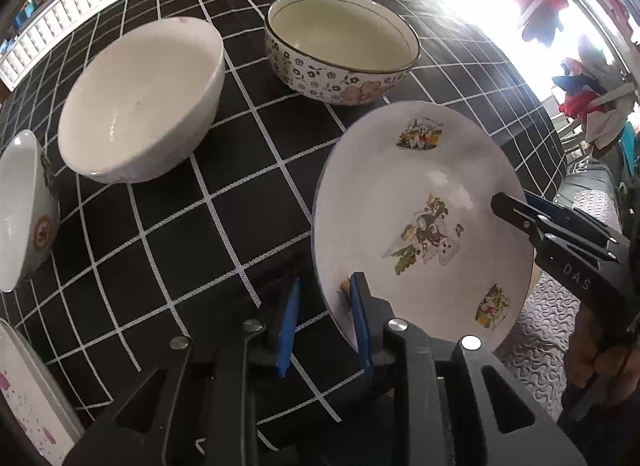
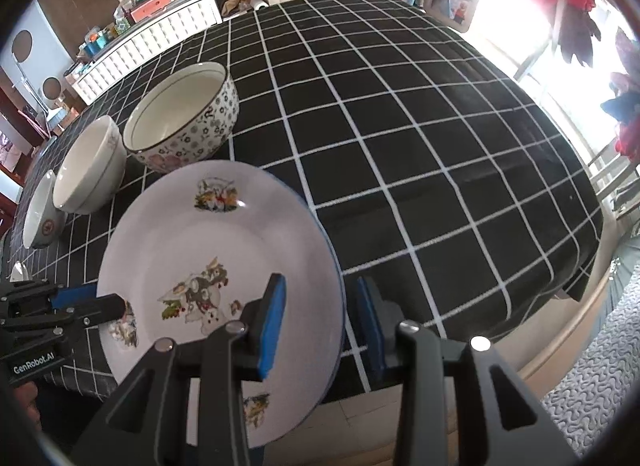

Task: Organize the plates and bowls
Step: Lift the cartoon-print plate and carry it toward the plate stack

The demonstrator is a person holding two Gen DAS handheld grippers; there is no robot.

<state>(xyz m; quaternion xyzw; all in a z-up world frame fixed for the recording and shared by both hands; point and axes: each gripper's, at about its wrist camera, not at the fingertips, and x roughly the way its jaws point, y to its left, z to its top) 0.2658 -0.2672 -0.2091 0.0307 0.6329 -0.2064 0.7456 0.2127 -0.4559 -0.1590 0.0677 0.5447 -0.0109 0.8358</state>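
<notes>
Nearest the left wrist camera, the left gripper (image 1: 326, 322) straddled the near rim of the decorated plate (image 1: 420, 225): one blue pad (image 1: 360, 318) lay on the plate's upper face and the other (image 1: 290, 322) stood outside the rim. Whether both pads pressed on the rim could not be made out. In the right wrist view, the right gripper (image 2: 320, 318) bracketed the opposite edge of the same plate (image 2: 208, 258) in the same way, one blue pad (image 2: 274, 322) over the white face and the other (image 2: 370, 318) beyond the rim; its jaws stood partly apart, and real contact was likewise unclear. The plate was tilted, above the near edge of the black checked tablecloth (image 1: 168, 225), with each gripper's frame hiding part of its rim.

Farther back on the cloth stood a plain white bowl (image 1: 140, 101) and, beside it, a flower-patterned bowl (image 1: 340, 49), both upright and apart from the plate. A small bowl with a red emblem (image 1: 24, 209) was cut off at the left edge of the left wrist view, and a pink-printed white object (image 1: 28, 398) was clipped at the lower left corner. Beyond the table, a white tufted cabinet (image 2: 160, 33) carried clutter too small to identify, and the window area was washed out by glare.
</notes>
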